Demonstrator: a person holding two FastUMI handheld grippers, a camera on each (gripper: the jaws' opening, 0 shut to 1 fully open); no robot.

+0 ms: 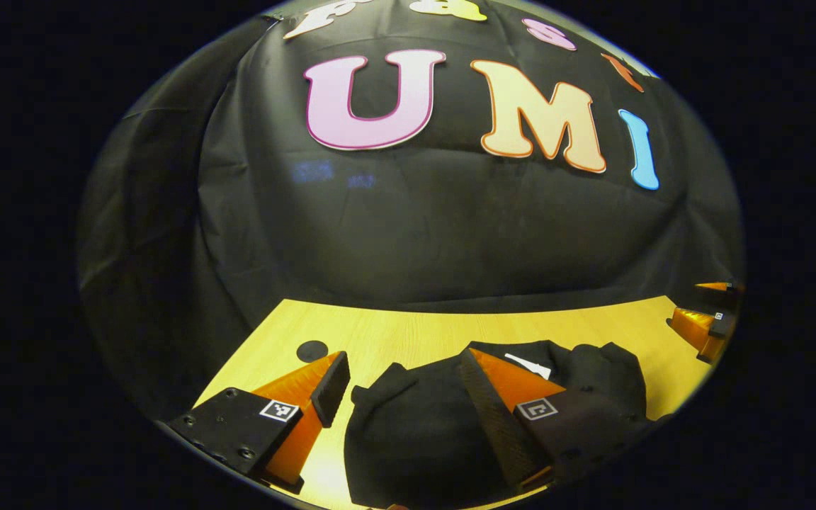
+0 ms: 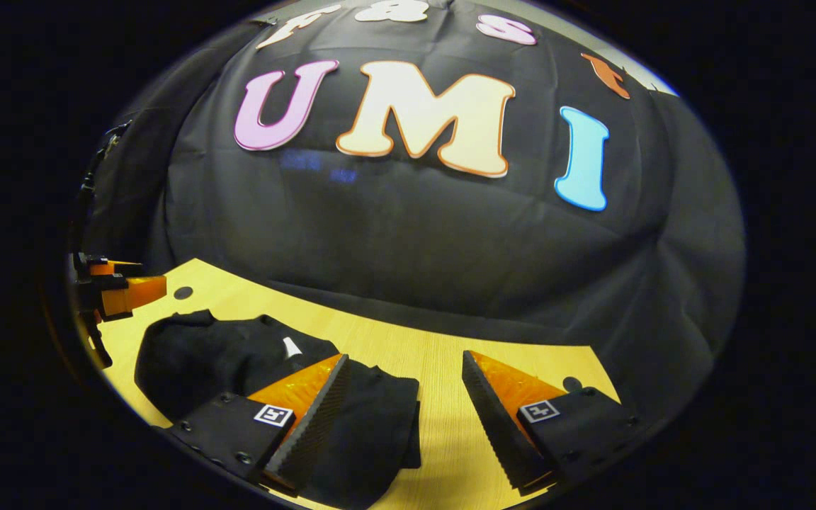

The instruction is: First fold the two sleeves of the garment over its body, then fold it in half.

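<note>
Left gripper (image 1: 401, 386), jaws apart, hovers low over the folded black garment (image 1: 415, 425); right gripper (image 2: 402, 386), jaws likewise apart, hangs over the garment's edge; the garment lies bunched on the wooden table (image 2: 436, 340); black cloth wall (image 2: 415, 227) behind.

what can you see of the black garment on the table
The black garment looks like soft knit fabric, bunched into a compact heap rather than spread flat. A small white tag shows near its collar. It lies on the pale wooden table, near the booth's black wall. Both tongs, left and right, hover open at it, neither gripping.
</note>
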